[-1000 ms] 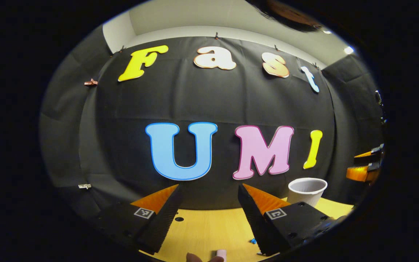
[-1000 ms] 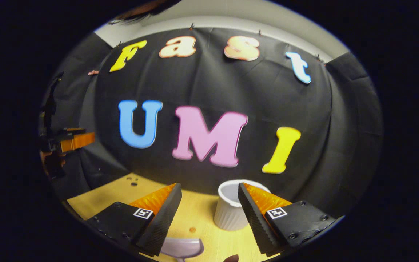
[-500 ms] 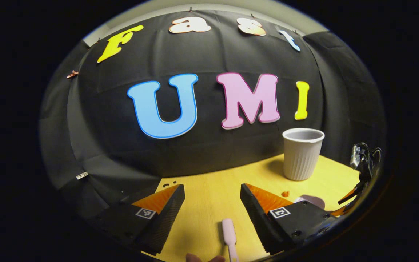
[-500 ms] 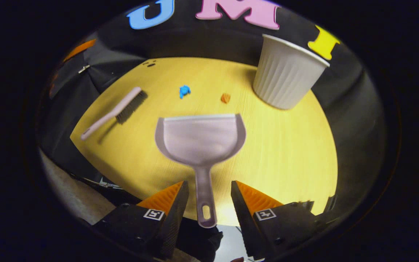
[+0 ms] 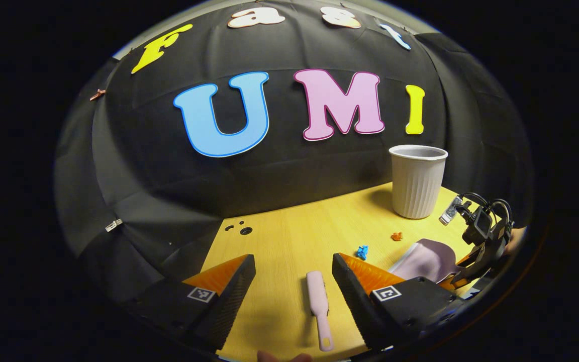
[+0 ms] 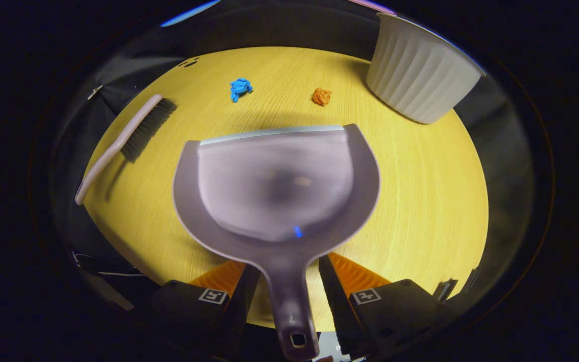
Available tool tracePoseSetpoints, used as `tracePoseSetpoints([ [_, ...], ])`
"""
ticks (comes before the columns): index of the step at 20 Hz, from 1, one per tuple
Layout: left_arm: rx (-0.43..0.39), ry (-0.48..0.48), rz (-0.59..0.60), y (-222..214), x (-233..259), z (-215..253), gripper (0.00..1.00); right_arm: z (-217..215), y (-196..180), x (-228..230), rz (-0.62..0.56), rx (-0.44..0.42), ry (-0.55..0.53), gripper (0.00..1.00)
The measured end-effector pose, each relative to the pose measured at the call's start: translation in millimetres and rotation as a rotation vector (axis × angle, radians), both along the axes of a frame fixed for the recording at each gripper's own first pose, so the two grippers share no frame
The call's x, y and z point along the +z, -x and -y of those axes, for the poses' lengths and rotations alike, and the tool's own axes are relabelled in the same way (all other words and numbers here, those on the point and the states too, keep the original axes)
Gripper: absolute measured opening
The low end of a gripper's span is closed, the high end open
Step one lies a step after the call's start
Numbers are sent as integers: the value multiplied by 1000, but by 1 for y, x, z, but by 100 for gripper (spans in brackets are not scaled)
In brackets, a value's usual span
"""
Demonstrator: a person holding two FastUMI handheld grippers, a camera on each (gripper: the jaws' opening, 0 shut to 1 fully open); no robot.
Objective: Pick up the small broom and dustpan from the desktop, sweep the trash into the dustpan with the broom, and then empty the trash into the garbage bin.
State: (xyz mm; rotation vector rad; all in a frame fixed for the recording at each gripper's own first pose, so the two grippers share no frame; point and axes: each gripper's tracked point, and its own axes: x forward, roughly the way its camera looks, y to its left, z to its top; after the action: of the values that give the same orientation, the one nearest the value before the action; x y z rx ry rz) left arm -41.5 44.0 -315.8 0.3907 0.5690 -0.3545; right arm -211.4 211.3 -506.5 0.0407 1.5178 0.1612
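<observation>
- Left gripper view: the yellow wooden surface point(image 5: 289, 241) runs back to the black cloth wall, with small holes near its far left corner.
- My left gripper point(image 5: 293, 291) has its fingers spread, holding nothing; one small broom point(image 5: 318, 306) lies between them near the front edge, handle toward me.
- One white ribbed garbage bin point(image 5: 416, 182) stands at the far right; two scraps, blue point(image 5: 362, 251) and orange point(image 5: 396, 236), lie before it.
- The dustpan point(image 5: 427, 259) is partly hidden behind my finger.
- Right gripper view: my right gripper point(image 6: 286, 281) has its fingers either side of the dustpan point(image 6: 277, 186) handle; I cannot tell whether they press it.
- The broom point(image 6: 123, 141) lies at the left edge; the bin point(image 6: 420, 75) is cut off at top.
</observation>
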Motion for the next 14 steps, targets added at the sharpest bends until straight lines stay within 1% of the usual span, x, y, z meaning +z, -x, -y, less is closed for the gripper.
tracePoseSetpoints([
  [1, 7, -3, -1, -1, 0, -1, 97, -1, 0, -3, -14, 4, 2, 75],
  [2, 15, -4, -1, -1, -2, -4, 97, -5, 0, -2, -23, 1, -19, 75],
  [4, 32, -7, -11, 2, -6, -9, 97, -4, -2, -3, -20, -1, -16, 69],
  [5, 41, -16, -23, 3, -10, -10, 97, -3, -5, -1, -24, -3, -17, 54],
  [6, 47, -23, -41, 5, -16, -12, 100, -5, -4, -5, -28, 5, -13, 46],
  [7, 50, -26, -63, 5, -21, -12, 97, -5, -7, -5, -20, 13, -11, 38],
  [9, 67, -37, -114, 5, -34, -15, 96, -5, -8, -4, -16, 13, -16, 38],
  [10, 74, -44, -147, 6, -43, -17, 96, -9, -3, -3, -40, 1, -41, 38],
  [12, 89, -78, -264, 11, -73, -21, 96, -2, -11, 2, 4, 4, -43, 36],
  [13, 95, -108, -338, 18, -87, -24, 96, 5, -15, 8, 32, 11, -28, 38],
  [14, 96, -132, -419, 28, -103, -25, 96, 12, -15, 17, 54, 27, -24, 35],
])
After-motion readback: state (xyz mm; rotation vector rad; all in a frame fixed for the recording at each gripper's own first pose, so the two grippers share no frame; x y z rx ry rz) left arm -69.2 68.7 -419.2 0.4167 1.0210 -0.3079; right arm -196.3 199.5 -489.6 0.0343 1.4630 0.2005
